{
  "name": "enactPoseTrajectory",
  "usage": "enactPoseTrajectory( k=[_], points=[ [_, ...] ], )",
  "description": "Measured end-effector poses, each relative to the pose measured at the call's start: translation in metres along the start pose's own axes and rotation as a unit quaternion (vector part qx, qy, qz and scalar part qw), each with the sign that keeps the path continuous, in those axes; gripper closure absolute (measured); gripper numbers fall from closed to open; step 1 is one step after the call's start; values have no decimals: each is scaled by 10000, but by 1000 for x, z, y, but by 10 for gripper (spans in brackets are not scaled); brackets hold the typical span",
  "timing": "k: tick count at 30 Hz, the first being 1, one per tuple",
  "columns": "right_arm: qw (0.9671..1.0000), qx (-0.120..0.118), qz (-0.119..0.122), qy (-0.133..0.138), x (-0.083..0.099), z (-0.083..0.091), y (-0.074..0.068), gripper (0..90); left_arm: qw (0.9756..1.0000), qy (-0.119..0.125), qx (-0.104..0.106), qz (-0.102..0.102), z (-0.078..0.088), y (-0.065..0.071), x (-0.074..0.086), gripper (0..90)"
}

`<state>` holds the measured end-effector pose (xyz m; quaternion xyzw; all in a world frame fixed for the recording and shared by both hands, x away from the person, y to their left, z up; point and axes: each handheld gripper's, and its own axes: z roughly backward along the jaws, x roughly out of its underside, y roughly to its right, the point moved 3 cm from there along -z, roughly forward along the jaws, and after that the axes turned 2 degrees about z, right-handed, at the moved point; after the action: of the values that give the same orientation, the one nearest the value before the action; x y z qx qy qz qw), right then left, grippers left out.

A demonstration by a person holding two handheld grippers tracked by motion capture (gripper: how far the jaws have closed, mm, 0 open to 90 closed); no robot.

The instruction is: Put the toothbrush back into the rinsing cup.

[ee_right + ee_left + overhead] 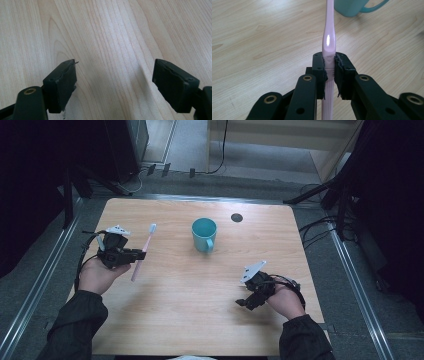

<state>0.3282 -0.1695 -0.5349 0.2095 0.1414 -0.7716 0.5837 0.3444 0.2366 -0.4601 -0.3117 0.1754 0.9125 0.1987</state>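
Nearest my vantage, both sleeved forearms enter from the table's (200, 320) near edge. Left gripper (136, 254): I have it clamped on the pink toothbrush (144, 251) at mid-handle, with the bristle end pointing away toward the far edge. Right gripper (242, 302): released, jaws wide over bare wood. Teal mug (204, 234) stands upright at centre, well apart from both grippers.

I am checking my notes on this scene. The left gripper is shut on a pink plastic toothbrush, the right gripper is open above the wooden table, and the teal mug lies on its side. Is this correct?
One detail is wrong. The teal mug does not lie on its side; in the high view it stands upright, its opening facing up. The rest holds: the left gripper is shut on the pink plastic toothbrush, and the right gripper is open above the wooden table.
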Motion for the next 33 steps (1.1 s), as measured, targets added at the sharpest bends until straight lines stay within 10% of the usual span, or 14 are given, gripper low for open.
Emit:
enactPoseTrajectory(
  k=[33],
  points=[
    [10000, -6, 16, 59, -2, 1, -1, 193, 9978, 617, 225, -60, -8, 26, -37, 788]
  ],
)
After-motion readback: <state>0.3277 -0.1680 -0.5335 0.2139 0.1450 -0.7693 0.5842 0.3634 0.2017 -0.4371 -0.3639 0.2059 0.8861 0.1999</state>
